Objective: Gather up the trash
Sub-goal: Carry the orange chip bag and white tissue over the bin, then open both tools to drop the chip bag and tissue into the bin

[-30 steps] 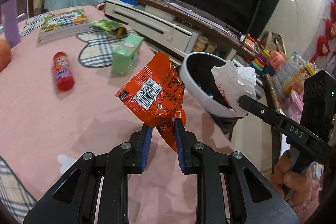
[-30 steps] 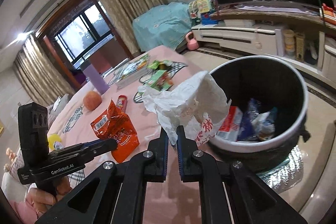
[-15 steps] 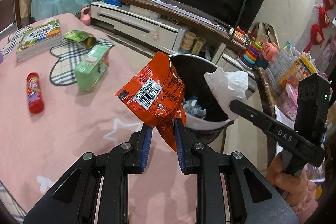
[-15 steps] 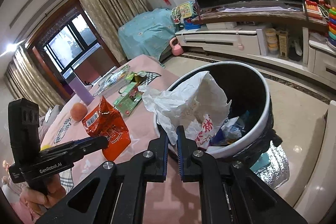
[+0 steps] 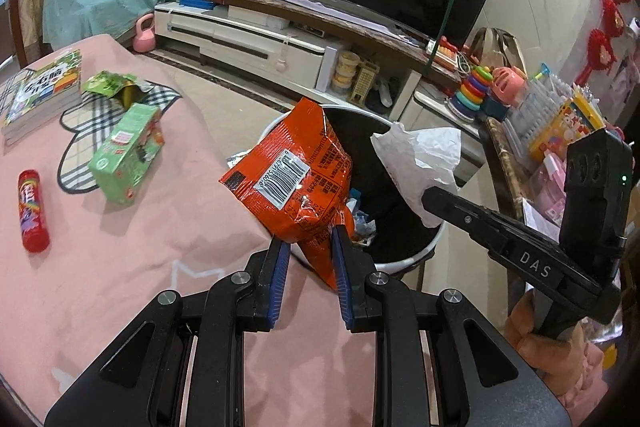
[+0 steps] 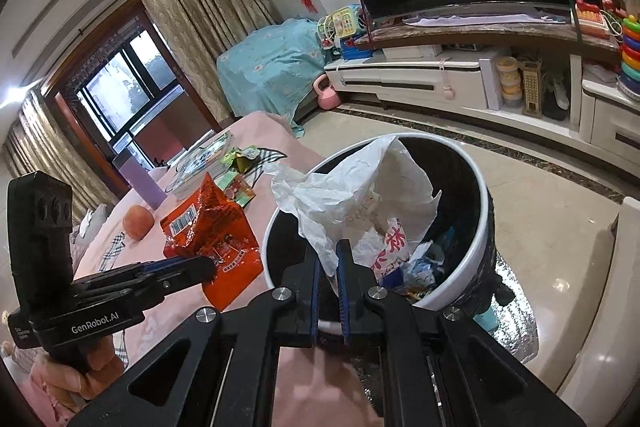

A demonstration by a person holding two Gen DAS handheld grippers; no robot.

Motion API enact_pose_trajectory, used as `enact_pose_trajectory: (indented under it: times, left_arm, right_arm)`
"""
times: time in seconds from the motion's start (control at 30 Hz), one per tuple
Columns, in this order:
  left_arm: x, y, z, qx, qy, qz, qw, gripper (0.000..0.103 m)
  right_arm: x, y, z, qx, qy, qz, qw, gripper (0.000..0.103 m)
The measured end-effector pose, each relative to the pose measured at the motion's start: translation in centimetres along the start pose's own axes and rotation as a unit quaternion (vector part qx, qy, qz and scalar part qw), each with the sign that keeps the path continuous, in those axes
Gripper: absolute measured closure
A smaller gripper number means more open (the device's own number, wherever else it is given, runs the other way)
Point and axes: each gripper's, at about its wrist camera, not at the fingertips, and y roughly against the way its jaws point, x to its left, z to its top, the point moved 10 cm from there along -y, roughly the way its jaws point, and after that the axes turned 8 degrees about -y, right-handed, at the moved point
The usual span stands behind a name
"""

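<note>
My left gripper [image 5: 307, 247] is shut on an orange snack bag [image 5: 292, 179], held at the near rim of the round white-rimmed trash bin [image 5: 404, 259]. My right gripper [image 6: 328, 259] is shut on a crumpled white plastic bag [image 6: 360, 195], held over the bin's opening [image 6: 480, 187], which holds other wrappers. The right gripper also shows in the left wrist view [image 5: 428, 193], with the white bag [image 5: 424, 155] over the bin. The left gripper [image 6: 208, 263] and orange bag [image 6: 216, 227] show in the right wrist view, left of the bin.
On the pink table [image 5: 120, 267] lie a green carton [image 5: 128, 155], a red tube [image 5: 32, 211], a green wrapper [image 5: 112, 87] and books [image 5: 44, 91]. An orange fruit [image 6: 138, 223] and purple cup [image 6: 138, 179] stand farther back. A TV stand [image 5: 280, 43] runs behind the bin.
Both grippers have moved toward the bin with their bags. The white bag now hangs over the bin's opening and the orange bag reaches its near rim.
</note>
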Motion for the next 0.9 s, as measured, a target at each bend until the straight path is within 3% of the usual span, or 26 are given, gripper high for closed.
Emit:
enact_pose_trajectory:
  times: [0.63, 0.73, 0.83, 0.9]
  left_arm:
    - [-0.5, -2.8, 0.5, 0.027, -0.004, 0.003, 0.9996, 0.082]
    - [-0.3, -2.9, 0.5, 0.028, 0.001, 0.007, 0.9996, 0.079]
    - [-0.2, -2.8, 0.3, 0.028, 0.007, 0.008, 0.9996, 0.062]
    - [0.0, -2.5, 0.3, 0.022, 0.006, 0.012, 0.9997, 0.062]
  right_arm:
    - [-0.9, -1.0, 0.1, 0.016, -0.010, -0.010, 1.000, 0.095]
    - [-1.1, -1.0, 0.1, 0.017, -0.011, -0.013, 1.000, 0.093]
    - [-1.4, -1.0, 0.1, 0.018, -0.016, -0.017, 1.000, 0.090]
    - [-1.7, -1.1, 0.0, 0.021, -0.019, -0.021, 0.999, 0.090]
